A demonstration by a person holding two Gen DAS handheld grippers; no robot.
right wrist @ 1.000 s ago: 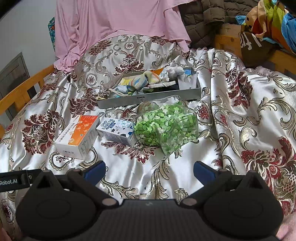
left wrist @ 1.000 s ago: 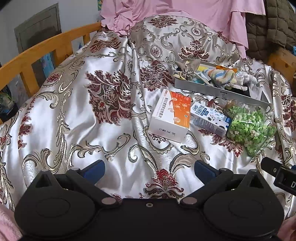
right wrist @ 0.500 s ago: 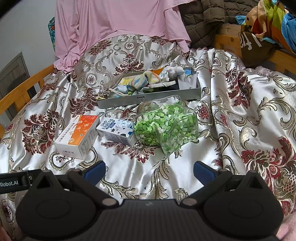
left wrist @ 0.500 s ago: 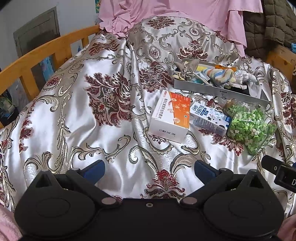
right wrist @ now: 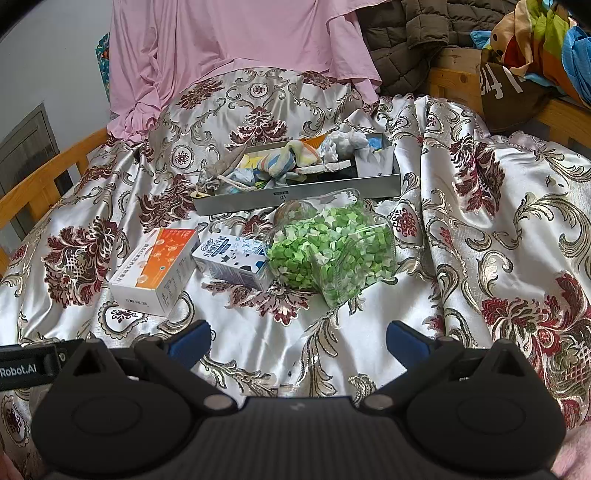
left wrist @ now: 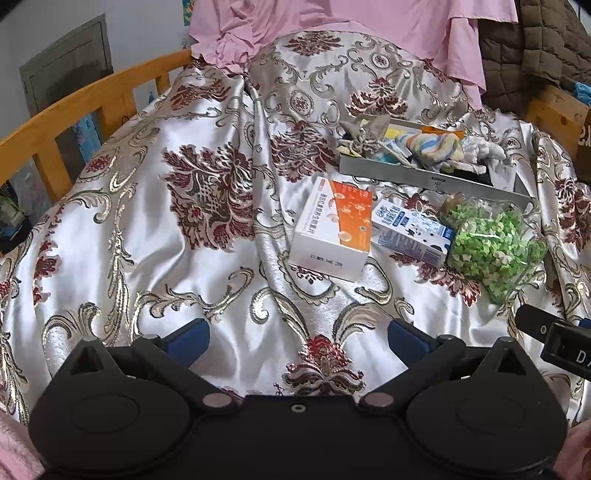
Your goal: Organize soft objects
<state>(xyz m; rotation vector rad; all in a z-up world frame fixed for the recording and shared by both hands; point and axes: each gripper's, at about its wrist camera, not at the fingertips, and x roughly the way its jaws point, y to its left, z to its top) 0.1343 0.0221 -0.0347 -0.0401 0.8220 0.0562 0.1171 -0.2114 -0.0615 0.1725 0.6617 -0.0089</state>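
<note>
A grey metal tray (right wrist: pixel 303 195) lies on the satin bedspread (right wrist: pixel 480 229), holding several soft cloth items, among them a striped cloth (right wrist: pixel 291 157) and a white bundle (right wrist: pixel 345 142). The tray also shows in the left wrist view (left wrist: pixel 424 180). My left gripper (left wrist: pixel 297 338) is open and empty, low over the bedspread (left wrist: pixel 147 221), well short of the tray. My right gripper (right wrist: pixel 298 338) is open and empty, in front of the clear jar.
In front of the tray lie an orange-and-white box (right wrist: pixel 153 271), a blue-and-white carton (right wrist: pixel 232 260) and a clear jar of green pieces (right wrist: pixel 332 251). A wooden bed rail (left wrist: pixel 74 110) runs along the left. Pink cloth (right wrist: pixel 229 40) and a brown jacket (right wrist: pixel 406 33) hang behind.
The left wrist view has shifted slightly, with the objects sitting a little lower and to the right. The right gripper has not moved. Both stay open.
</note>
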